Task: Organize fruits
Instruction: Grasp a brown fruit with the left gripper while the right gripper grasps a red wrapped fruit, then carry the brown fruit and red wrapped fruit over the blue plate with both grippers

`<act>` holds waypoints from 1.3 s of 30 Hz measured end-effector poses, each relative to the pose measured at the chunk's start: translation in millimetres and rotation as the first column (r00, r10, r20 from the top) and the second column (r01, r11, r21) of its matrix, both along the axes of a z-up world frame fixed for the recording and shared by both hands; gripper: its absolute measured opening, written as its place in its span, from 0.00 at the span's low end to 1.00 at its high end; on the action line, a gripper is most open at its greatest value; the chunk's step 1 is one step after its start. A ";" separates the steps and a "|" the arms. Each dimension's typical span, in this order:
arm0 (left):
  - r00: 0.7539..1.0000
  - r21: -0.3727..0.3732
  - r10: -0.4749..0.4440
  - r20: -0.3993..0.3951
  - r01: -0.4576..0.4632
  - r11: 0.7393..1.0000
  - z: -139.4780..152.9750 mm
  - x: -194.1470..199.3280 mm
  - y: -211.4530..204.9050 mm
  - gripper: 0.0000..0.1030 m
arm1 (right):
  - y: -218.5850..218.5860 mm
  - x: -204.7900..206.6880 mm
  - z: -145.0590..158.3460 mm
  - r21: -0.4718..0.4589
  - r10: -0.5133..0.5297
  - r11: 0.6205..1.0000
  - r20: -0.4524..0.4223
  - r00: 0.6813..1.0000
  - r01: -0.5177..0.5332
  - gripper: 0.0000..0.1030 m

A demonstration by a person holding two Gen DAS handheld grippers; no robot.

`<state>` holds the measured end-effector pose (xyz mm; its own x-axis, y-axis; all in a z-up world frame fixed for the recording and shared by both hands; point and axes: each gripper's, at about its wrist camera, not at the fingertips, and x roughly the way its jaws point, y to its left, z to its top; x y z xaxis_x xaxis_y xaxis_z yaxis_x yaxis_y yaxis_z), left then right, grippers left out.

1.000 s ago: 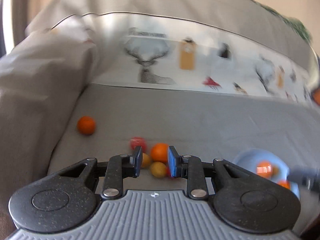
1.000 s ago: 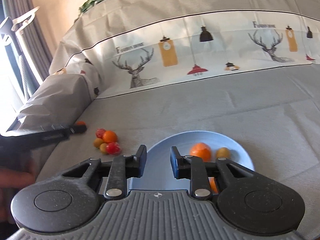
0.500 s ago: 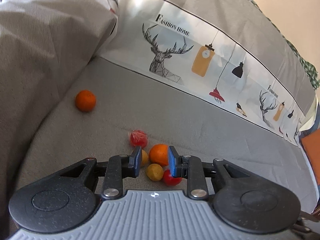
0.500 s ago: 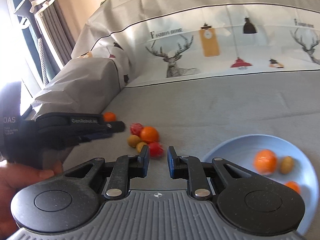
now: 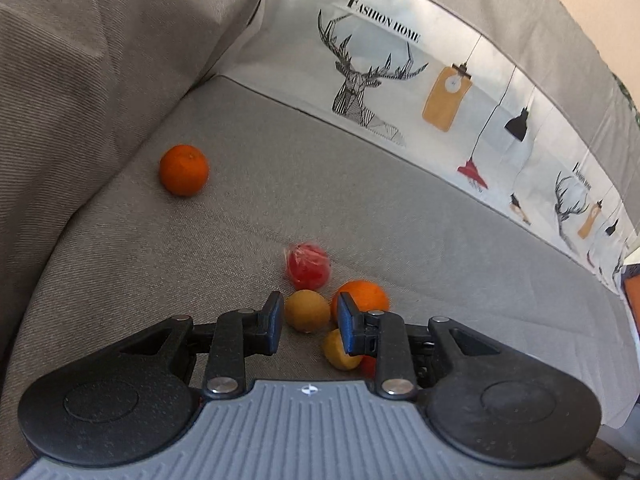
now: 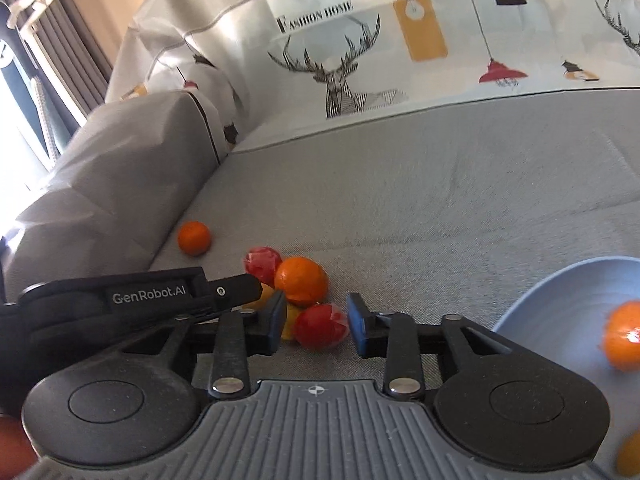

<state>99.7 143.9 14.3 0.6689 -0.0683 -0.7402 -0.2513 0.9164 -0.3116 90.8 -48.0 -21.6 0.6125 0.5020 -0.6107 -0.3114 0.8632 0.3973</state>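
A cluster of fruits lies on the grey sofa seat. In the left wrist view my left gripper (image 5: 310,326) is open just before a yellow-brown fruit (image 5: 307,311), with an orange (image 5: 366,294), a wrapped red fruit (image 5: 308,266) and a second yellow fruit (image 5: 338,350) close by. A lone orange (image 5: 184,170) lies far left. In the right wrist view my right gripper (image 6: 316,326) is open around a wrapped red fruit (image 6: 321,326), without touching it. My left gripper (image 6: 240,290) reaches into the cluster from the left. The blue plate (image 6: 560,300) at right holds an orange (image 6: 624,336).
A grey cushion (image 6: 100,200) stands at the left, beside the lone orange (image 6: 194,237). The printed sofa backrest (image 5: 400,80) runs behind the seat. Bare grey seat (image 6: 460,216) stretches between the fruit cluster and the plate.
Both grippers have moved closer to the fruit cluster. My right gripper swung left from the plate and now brackets the red fruit. My left gripper shifted toward the yellow-brown fruit.
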 end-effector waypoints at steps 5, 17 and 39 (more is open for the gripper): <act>1.000 0.029 -0.005 -0.017 0.005 1.000 -6.9 8.3 -3.2 0.31 | 8.4 6.6 -9.7 -0.026 0.009 1.000 -0.025 1.000 -0.009 0.36; 1.000 0.032 -0.018 0.006 0.018 0.999 -5.0 3.3 -4.3 0.28 | 4.3 -5.3 -3.1 -0.034 0.014 0.999 0.004 1.000 -0.014 0.31; 0.951 0.015 -0.152 0.268 0.154 0.988 62.5 -102.0 -64.8 0.28 | -142.4 -115.7 93.6 -0.004 -0.125 0.992 0.241 0.962 0.130 0.30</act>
<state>-2.3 79.1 76.8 0.8235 -0.1894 -0.5348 -0.0149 0.9351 -0.3540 -24.8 -190.4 72.0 0.8005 0.3997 -0.4466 -0.2824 0.9088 0.3072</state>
